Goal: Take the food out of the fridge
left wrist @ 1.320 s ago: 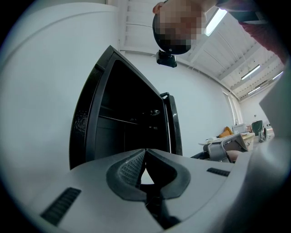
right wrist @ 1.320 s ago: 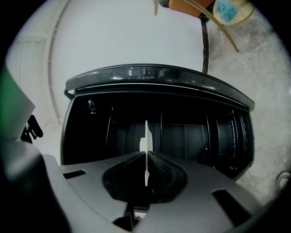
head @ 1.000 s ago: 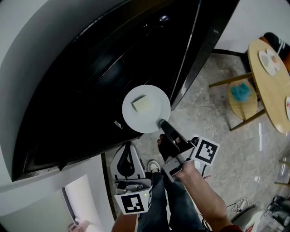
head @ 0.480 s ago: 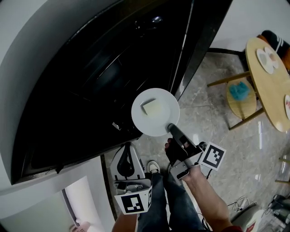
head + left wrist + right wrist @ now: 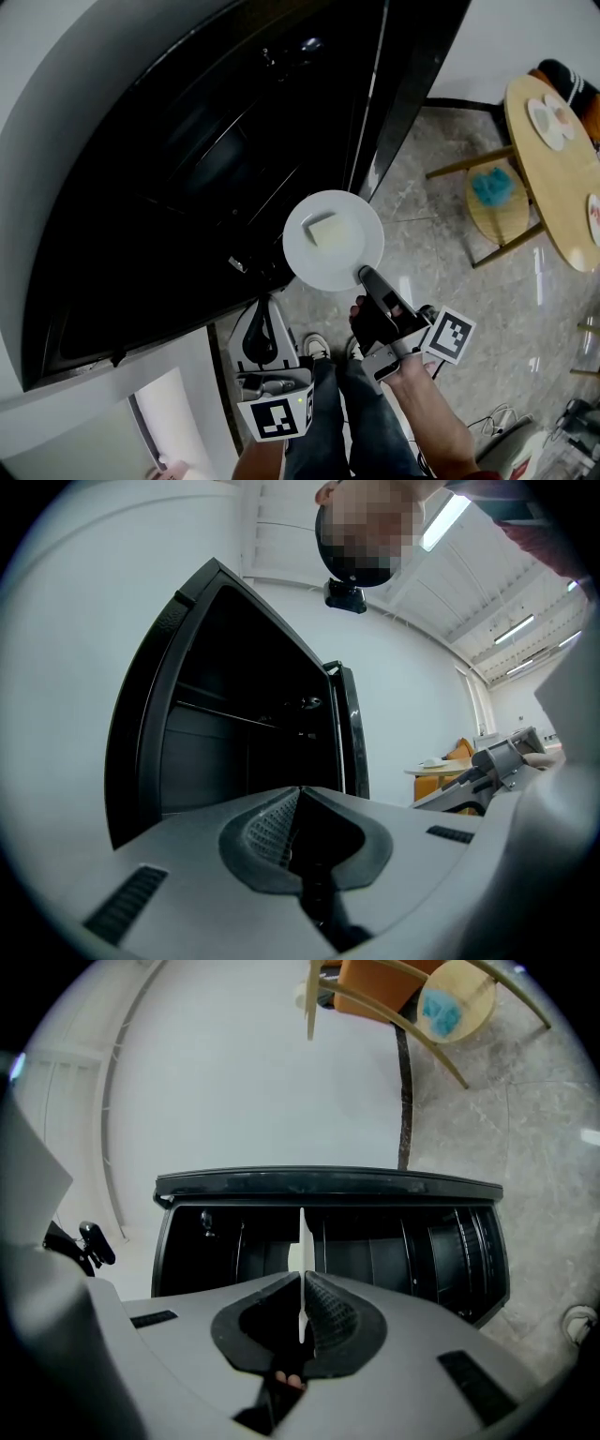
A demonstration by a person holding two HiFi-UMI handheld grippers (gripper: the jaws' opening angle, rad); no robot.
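Note:
A white plate [image 5: 349, 253] with a pale square piece of food [image 5: 325, 229] hangs in front of the open black fridge [image 5: 216, 159], level with its lower edge. My right gripper [image 5: 365, 275] is shut on the plate's near rim. In the right gripper view the plate [image 5: 302, 1234] shows edge-on as a thin white line pinched between the pads of the right gripper [image 5: 303, 1286], with the dark fridge [image 5: 375, 1241] behind. My left gripper [image 5: 263, 323] hangs low near the person's legs. In its own view the left gripper [image 5: 298, 803] is shut on nothing, facing the fridge [image 5: 234, 752].
The fridge door [image 5: 417, 75] stands open at the right of the cavity. A round wooden table [image 5: 553, 178] with plates and a stool [image 5: 497, 202] bearing a blue object stand at the right on the marble floor [image 5: 487, 309]. The person's legs [image 5: 328, 422] are below.
My right gripper has carried the plate to the right and down in the head view, away from the fridge cavity. The left gripper has stayed where it was.

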